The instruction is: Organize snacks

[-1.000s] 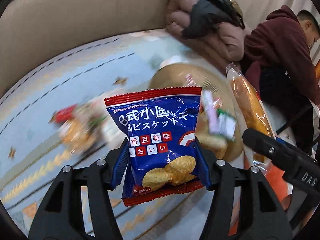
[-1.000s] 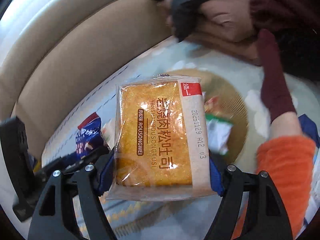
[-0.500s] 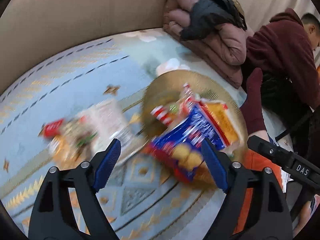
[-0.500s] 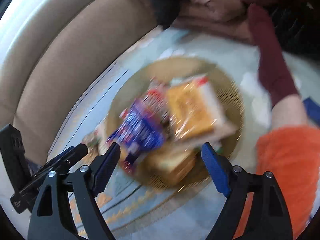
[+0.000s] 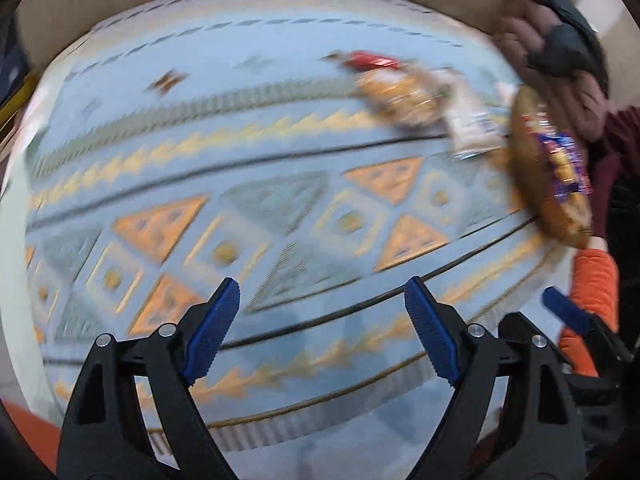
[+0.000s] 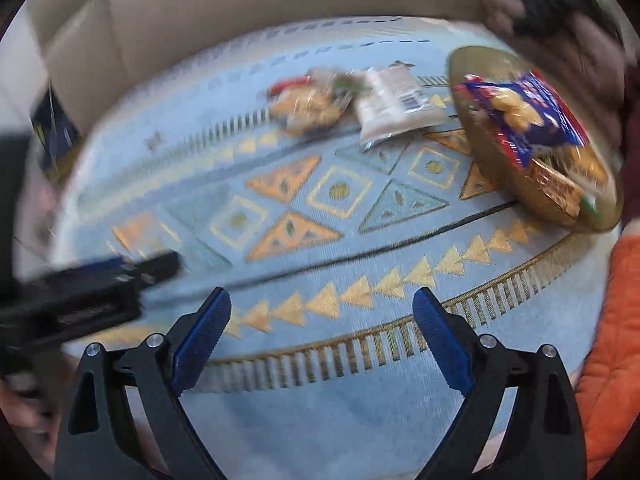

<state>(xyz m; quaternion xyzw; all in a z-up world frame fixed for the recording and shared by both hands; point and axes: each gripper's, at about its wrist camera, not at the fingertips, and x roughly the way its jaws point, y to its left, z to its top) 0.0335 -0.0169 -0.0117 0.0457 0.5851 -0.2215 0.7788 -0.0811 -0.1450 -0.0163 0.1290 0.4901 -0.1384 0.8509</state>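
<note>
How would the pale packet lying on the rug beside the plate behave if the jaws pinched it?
The pale packet looks like thin, flat film, so probably light and floppy. Its glossy wrapper may slip. Lying flat on the rug, it shouldn't roll.

Soft, even daylight; heavy motion blur, strong fisheye warp.
Blurs the rug (image 5: pixel 280 184) pattern in the left view, smears the snacks (image 5: pixel 404 92) and plate (image 5: pixel 532 184) at far right. Sharper in the right view at the rug's (image 6: pixel 340 216) middle, streaked toward the left edge. Bends straight lines into arcs, darkens the corners to black. Keeps both grippers' fingers (image 5: pixel 212 332) (image 6: pixel 200 336) crisp. Casts only faint shadows; glints a little off snack wrappers (image 6: pixel 400 104).
</note>
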